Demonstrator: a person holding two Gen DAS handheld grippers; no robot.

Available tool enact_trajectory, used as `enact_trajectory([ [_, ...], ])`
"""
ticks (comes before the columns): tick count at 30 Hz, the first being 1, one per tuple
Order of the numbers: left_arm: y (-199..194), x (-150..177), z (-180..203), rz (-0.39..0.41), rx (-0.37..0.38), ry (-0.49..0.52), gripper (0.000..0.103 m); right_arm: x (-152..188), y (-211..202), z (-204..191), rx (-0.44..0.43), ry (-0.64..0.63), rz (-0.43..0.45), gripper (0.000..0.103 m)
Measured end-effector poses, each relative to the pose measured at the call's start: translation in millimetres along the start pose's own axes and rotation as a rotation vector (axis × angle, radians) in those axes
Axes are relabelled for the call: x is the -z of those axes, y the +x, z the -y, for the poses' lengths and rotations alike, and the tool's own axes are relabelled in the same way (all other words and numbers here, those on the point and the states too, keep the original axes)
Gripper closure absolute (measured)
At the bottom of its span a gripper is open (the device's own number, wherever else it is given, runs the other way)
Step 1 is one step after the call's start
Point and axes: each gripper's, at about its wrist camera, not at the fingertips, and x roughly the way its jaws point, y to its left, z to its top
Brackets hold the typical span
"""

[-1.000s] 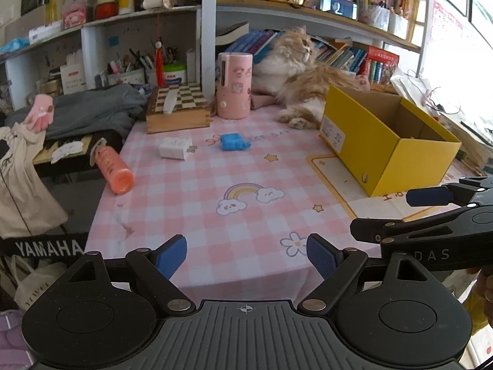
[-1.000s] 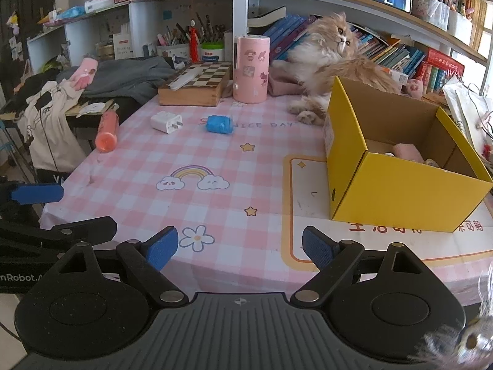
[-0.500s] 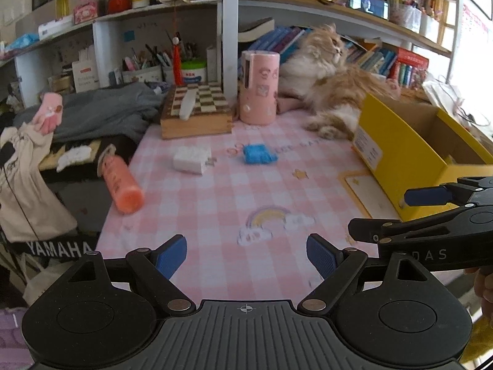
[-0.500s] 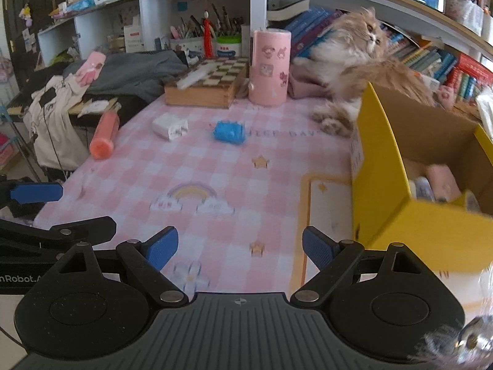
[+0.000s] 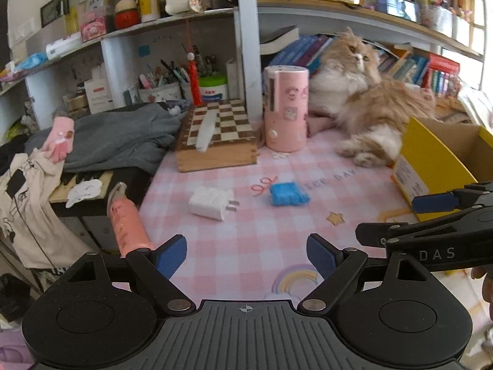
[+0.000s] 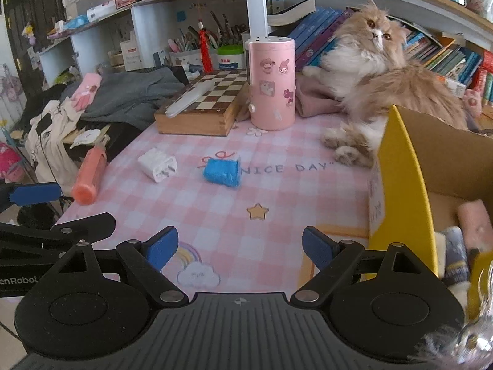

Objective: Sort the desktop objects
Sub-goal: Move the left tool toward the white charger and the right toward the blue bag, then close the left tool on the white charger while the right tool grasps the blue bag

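Sorting partly done: several items lie in the yellow box [image 6: 400,185] at 3 o'clock. Charger [image 6: 157,165], blue item [image 6: 222,172] and orange tube [image 6: 89,175] remain at 11–12 o'clock. Left gripper [image 5: 246,254] and right gripper [image 6: 239,248] are both spread apart, empty.

Pink-and-white checked tabletop [image 6: 277,222], white charger [image 6: 157,166], bright blue packet [image 6: 222,172], orange-pink tube [image 6: 89,175], yellow box [image 6: 400,191], brown-and-cream chequered board [image 6: 212,92].

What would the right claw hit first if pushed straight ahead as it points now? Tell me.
Most likely the pink checked tablecloth short of the blue object. The open right claw points down at bare cloth; depth is hard to judge, so the blue object could come first.
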Motion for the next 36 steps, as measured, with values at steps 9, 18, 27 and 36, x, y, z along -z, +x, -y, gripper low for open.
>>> enact_trajectory([
  [9,36,-21,-14,0.000,-0.054,-0.045,0.016,-32,43,9,-0.048,0.002,-0.003,0.016],
  [18,84,-33,-33,-0.059,-0.097,-0.064,0.016,-56,89,11,-0.070,-0.025,-0.042,0.016],
  [27,117,-40,-49,-0.118,-0.134,-0.084,0.016,-71,135,6,-0.103,-0.055,-0.092,0.019],
  [36,133,-45,-44,-0.141,-0.101,-0.084,0.016,-71,166,1,-0.121,-0.080,-0.149,0.042],
])
